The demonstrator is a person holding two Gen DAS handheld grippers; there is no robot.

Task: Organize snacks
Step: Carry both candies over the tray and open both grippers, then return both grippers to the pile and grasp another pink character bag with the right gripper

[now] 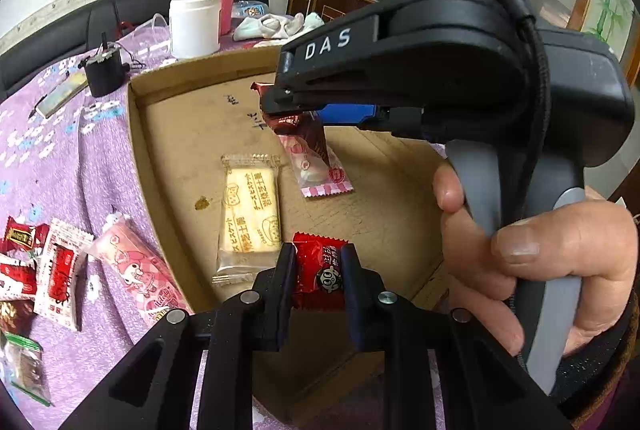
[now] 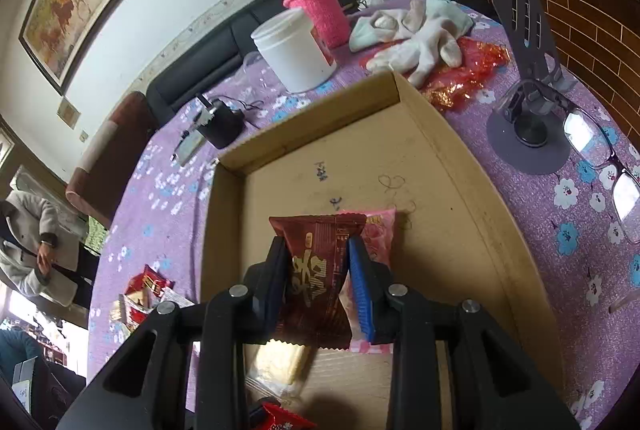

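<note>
Snacks are partly sorted. From the left wrist, the left gripper [image 1: 318,280] pinches a red candy pack [image 1: 322,270] over the cardboard box [image 1: 138,134]. A yellow biscuit pack [image 1: 250,208] and a pink pack [image 1: 320,170] already lie inside. More loose snacks [image 1: 60,270] wait on the purple cloth [image 1: 48,158].

From the right wrist, the right gripper [image 2: 318,270] pinches a brown pack [image 2: 318,262] above the box floor, which has lots of bare room. The box walls are low.

My right tool [image 2: 318,280] covers most of the pink packet [image 2: 380,230]; a red packet [image 2: 282,420] is cut off below it.
</note>
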